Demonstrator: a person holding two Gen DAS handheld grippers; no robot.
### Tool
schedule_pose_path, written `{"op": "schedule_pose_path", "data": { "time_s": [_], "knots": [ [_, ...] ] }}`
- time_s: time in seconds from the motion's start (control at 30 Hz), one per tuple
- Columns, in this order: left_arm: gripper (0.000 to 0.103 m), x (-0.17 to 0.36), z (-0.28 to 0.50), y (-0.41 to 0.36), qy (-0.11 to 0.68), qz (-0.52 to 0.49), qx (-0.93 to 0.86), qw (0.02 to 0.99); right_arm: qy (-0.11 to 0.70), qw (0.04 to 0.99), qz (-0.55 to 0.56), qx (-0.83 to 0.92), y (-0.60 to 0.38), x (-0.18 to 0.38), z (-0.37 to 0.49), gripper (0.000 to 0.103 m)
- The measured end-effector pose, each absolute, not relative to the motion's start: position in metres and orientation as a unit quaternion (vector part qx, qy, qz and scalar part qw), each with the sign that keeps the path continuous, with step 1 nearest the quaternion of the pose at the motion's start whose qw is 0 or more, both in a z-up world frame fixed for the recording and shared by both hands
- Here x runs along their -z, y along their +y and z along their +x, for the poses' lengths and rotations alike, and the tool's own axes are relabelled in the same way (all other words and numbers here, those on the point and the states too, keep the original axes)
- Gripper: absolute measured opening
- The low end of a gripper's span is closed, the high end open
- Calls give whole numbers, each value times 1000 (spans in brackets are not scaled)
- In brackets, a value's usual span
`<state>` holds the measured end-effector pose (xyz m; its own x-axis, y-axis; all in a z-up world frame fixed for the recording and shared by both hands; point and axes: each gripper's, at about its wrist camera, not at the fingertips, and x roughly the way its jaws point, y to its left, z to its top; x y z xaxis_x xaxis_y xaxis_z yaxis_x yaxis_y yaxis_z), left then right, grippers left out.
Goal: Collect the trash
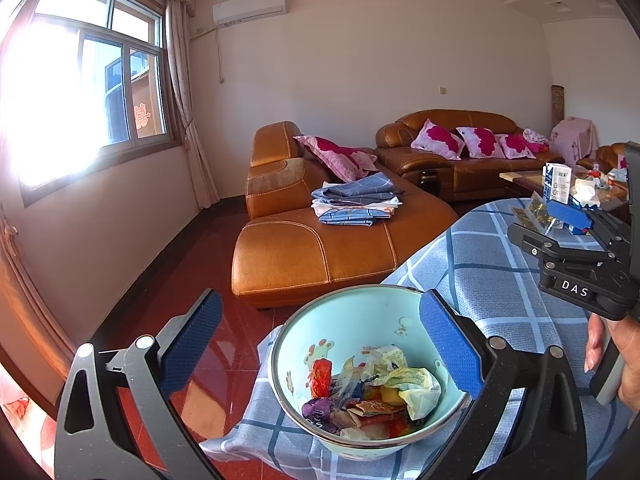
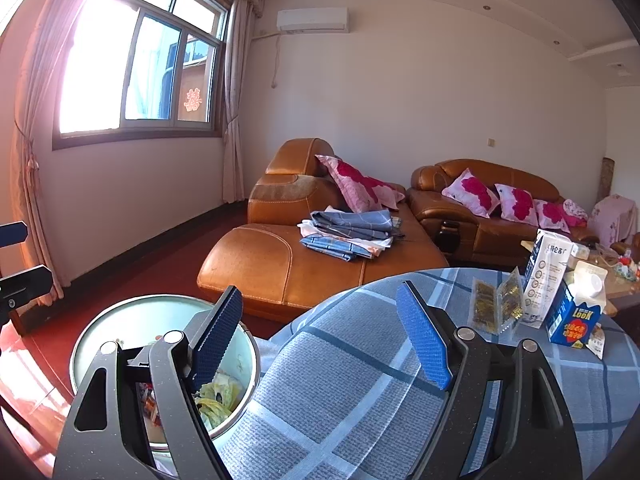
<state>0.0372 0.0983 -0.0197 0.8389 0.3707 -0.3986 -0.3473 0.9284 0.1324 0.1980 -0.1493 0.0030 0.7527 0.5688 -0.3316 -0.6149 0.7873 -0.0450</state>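
Checked tablecloth (image 2: 352, 392): right view shows cartons (image 2: 568, 300); left view, trash-filled bowl (image 1: 348, 320).

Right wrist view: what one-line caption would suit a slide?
Open right gripper over the checked tablecloth, basin of wrappers at left, cartons still waiting at right.

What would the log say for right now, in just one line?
left gripper: open, above bowl | right gripper: open, empty | wrappers: in bowl | cartons: on table

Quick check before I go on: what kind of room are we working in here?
Most likely a home living room: tan leather sofas with floral cushions, a wall air conditioner, and a cloth-covered table holding the trash basin.
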Motion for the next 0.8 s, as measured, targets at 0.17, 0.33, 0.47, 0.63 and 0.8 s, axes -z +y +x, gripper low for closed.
{"op": "schedule_pose_path", "data": {
  "time_s": [0.17,0.33,0.47,0.63,0.8],
  "knots": [
    [97,18,37,98,214,30,-189,958,154,934,-69,-315,-152,-3,200,78],
    [97,17,37,98,214,31,-191,957,154,934,-70,-315,-152,-3,200,78],
    [97,17,38,99,215,31,-191,957,153,934,-69,-315,-152,-3,200,79],
    [97,18,38,99,215,31,-191,957,155,934,-71,-315,-152,-2,201,80],
    [97,18,38,100,216,31,-191,957,155,934,-71,-314,-153,0,202,80]
  ]
}}
